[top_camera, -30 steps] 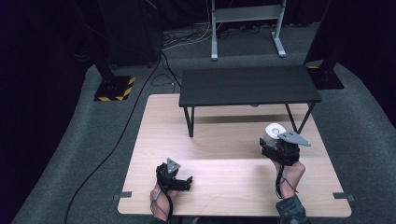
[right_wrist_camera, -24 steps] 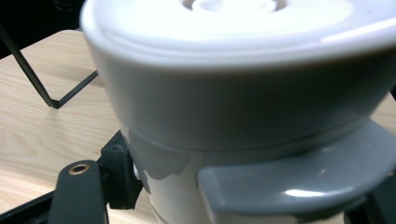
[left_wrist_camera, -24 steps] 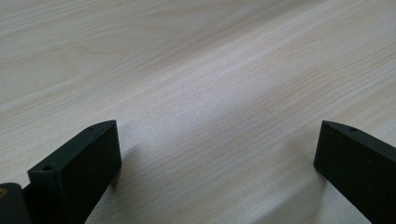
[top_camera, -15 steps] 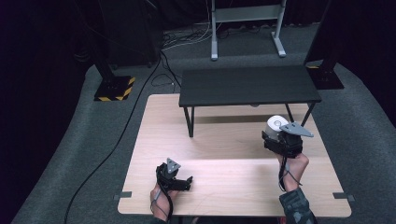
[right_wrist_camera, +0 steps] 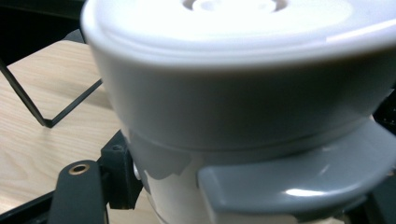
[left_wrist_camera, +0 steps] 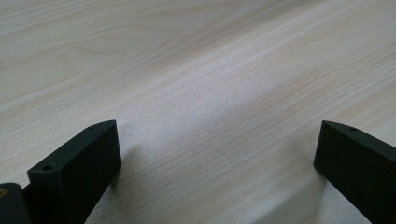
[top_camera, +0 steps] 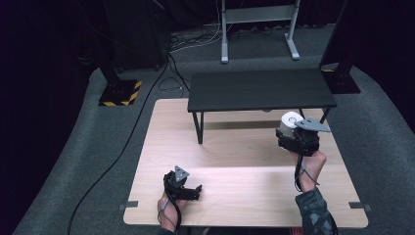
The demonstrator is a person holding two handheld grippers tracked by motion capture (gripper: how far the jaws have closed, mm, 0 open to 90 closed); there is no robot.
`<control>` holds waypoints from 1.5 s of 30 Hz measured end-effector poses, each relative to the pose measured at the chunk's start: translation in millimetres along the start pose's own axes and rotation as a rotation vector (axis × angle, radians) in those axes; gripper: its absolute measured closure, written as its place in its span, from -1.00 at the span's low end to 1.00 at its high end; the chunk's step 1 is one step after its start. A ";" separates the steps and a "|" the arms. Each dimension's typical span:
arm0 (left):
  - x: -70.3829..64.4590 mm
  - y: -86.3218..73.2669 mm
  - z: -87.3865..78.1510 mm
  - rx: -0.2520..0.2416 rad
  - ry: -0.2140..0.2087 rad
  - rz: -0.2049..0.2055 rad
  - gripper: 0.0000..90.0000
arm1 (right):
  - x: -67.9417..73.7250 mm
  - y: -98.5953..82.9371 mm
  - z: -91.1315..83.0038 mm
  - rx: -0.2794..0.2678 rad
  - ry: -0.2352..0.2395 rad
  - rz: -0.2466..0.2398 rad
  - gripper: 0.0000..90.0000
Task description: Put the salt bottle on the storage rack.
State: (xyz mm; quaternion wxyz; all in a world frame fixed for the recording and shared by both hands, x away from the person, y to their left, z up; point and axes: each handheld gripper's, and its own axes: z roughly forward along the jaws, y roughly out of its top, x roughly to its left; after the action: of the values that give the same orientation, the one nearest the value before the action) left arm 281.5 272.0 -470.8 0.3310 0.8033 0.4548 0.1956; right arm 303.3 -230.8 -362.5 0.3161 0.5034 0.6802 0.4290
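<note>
Holding a white lidded container clamped between its jaws, the right gripper sits at the far right of the wooden table, just beside the low black shelf, probably to carry it upright. The container's lid is on, so its contents cannot be determined. The left gripper rests near the front edge, jaws apart over bare wood, likely kept clear.
</note>
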 end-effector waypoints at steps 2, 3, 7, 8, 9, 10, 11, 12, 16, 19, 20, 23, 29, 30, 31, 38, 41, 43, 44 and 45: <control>0.0 0.0 0.0 0.000 0.000 0.000 -1.00 | -0.4 3.4 -0.5 -0.004 -0.001 -0.005 -0.39; 0.0 0.0 0.0 0.000 0.000 0.000 -1.00 | -0.6 5.6 -0.7 -0.004 -0.001 -0.008 -0.39; 0.0 -0.1 0.0 0.000 0.000 0.000 -1.00 | -1.6 13.6 -1.6 -0.009 -0.006 -0.017 -0.39; 0.0 0.0 0.0 0.000 0.000 0.000 -1.00 | -2.1 15.8 -1.9 -0.010 -0.005 -0.020 -0.39; 0.0 0.0 0.0 0.000 0.000 0.000 -1.00 | -2.4 17.6 -2.3 -0.013 -0.006 -0.021 -0.39; 0.0 0.0 0.0 0.000 0.000 0.000 -1.00 | -2.7 19.7 -2.8 -0.015 -0.008 -0.022 -0.39; 0.0 0.0 0.0 0.000 0.000 0.000 -1.00 | -3.2 22.0 -3.4 -0.016 -0.008 -0.025 -0.39; 0.0 0.0 0.0 0.000 0.000 0.000 -1.00 | -3.5 24.1 -4.0 -0.019 -0.008 -0.026 -0.39; 0.0 0.0 0.0 0.000 0.000 0.000 -1.00 | -5.4 33.2 -6.9 -0.030 -0.009 -0.029 -0.39; -0.1 0.0 0.0 0.000 0.000 0.000 -1.00 | -6.7 41.4 -9.3 -0.036 -0.009 -0.035 -0.39; 0.0 0.0 0.0 0.000 0.000 0.000 -1.00 | -7.1 43.1 -9.9 -0.038 -0.008 -0.036 -0.39; 0.0 0.0 -0.1 0.000 0.000 0.001 -1.00 | -7.7 48.7 -12.2 -0.044 -0.010 -0.039 -0.39; 0.0 0.0 -0.1 0.000 0.000 0.001 -1.00 | -10.1 61.4 -16.5 -0.053 -0.010 -0.044 -0.39; 0.0 0.0 -0.1 0.000 0.000 0.001 -1.00 | -10.3 64.2 -17.5 -0.054 -0.010 -0.047 -0.39; 0.0 0.0 -0.1 0.000 0.000 0.001 -1.00 | -10.4 65.9 -18.2 -0.055 -0.010 -0.048 -0.39; 0.0 0.0 -0.1 0.000 -0.001 0.001 -1.00 | -11.2 78.7 -23.1 -0.072 -0.018 -0.062 -0.39; 0.2 0.1 -0.1 0.001 -0.002 0.002 -1.00 | -12.4 84.1 -23.9 -0.078 -0.020 -0.066 -0.39; 0.2 0.0 0.0 0.000 -0.002 0.002 -1.00 | -14.3 88.3 -23.3 -0.083 -0.019 -0.065 -0.39; 0.2 0.0 -0.1 0.000 -0.002 0.002 -1.00 | -15.2 90.7 -22.6 -0.083 -0.019 -0.063 -0.39; 0.2 0.1 -0.1 0.000 -0.002 0.003 -1.00 | -16.4 93.8 -21.4 -0.083 -0.019 -0.060 -0.39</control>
State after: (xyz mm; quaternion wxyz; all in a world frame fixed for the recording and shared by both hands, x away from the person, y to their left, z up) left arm 281.7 272.2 -470.7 0.3310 0.8043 0.4533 0.1951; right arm 328.5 -240.4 -268.7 0.3557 0.4732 0.6736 0.4424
